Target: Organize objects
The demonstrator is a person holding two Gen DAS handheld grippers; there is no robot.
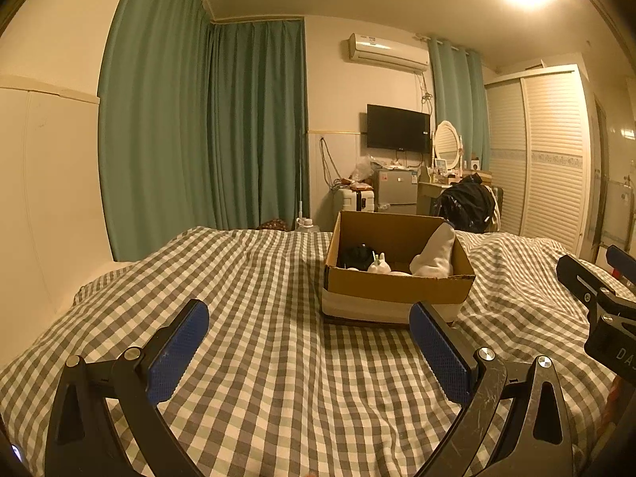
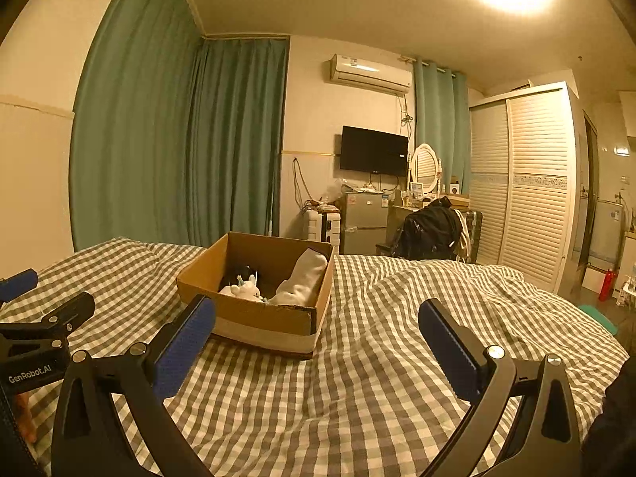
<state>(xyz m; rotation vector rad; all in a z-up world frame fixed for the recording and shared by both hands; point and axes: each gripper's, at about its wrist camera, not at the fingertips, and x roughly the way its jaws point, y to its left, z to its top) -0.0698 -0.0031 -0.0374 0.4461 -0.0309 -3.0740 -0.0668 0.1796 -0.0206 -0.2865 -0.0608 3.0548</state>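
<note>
The left tongs [image 1: 308, 348] were spread wide with nothing between them, their blue pads [image 1: 177, 351] held above a bed [image 1: 258, 357] covered in a grey and white checked quilt. The right tongs [image 2: 318, 344] were likewise spread wide and held nothing, hovering over the same quilt. Each pair showed at the edge of the other's view: the right pair at the far right edge of the left view, the left pair at the far left edge of the right view.

Just beyond the tongs, near the middle of the bed, sat an open cardboard box [image 1: 397, 292]. In the left view it stood straight ahead, close behind the right pad; in the right view it lay ahead and to the left, behind the left pad. Inside the box lay a small white plush toy [image 2: 244, 289] near the front wall, a dark object [image 1: 355, 257] at its left, too dim to identify, and a pale folded cloth [image 2: 304, 278] leaning against the right wall.

Past the bed hung green curtains [image 1: 206, 127] on the left. On the far wall were an air conditioner [image 1: 387, 51] and a black television [image 1: 397, 127]. A white slatted wardrobe [image 1: 548, 151] stood on the right.
</note>
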